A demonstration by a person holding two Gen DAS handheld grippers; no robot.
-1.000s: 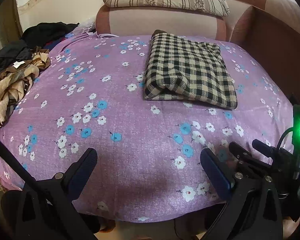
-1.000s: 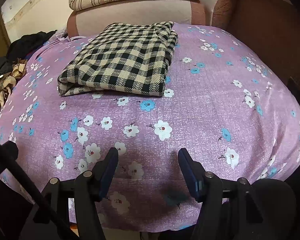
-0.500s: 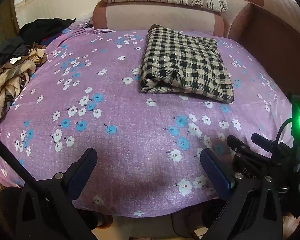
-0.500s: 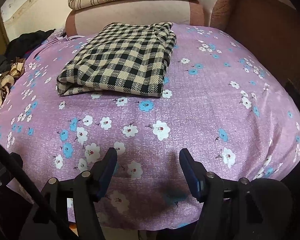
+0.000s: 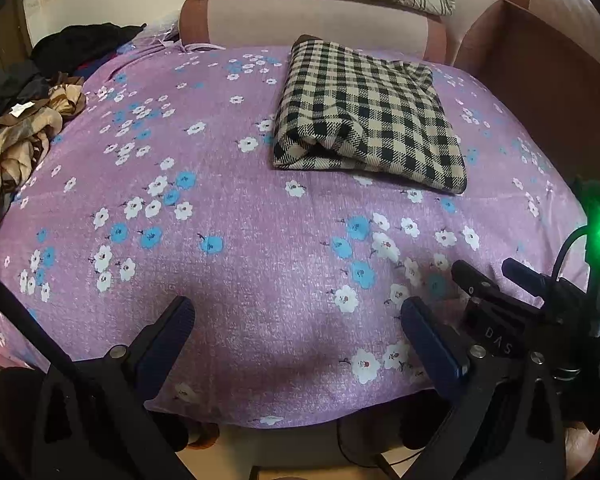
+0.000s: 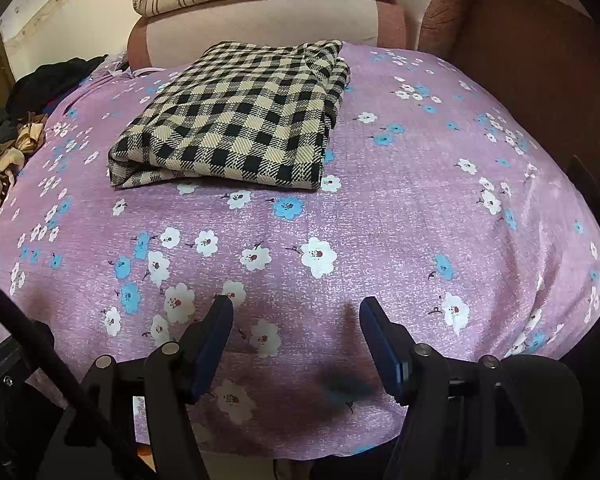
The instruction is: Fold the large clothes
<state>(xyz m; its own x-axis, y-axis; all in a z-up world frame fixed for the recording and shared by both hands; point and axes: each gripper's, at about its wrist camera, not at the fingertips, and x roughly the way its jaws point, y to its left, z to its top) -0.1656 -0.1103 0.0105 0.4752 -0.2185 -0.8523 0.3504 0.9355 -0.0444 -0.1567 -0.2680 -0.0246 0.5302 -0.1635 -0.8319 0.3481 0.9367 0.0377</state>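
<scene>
Both rigs look the same: matte black frames with dark blue pads on the inner faces of the fingers, and round silver screws at the joints. The left hand-held gripper (image 5: 298,322) has a thin black cable running diagonally across the lower left of the frame. The right hand-held gripper (image 6: 296,320) shows at the lower right of the left view too, with faint "DAS" lettering, a looping black cable and a bright green light.

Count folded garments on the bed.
1: the checkered garment lies folded on the purple floral sheet, toward the far side. The clothes pile at the left edge is unfolded; it may hide more.
</scene>
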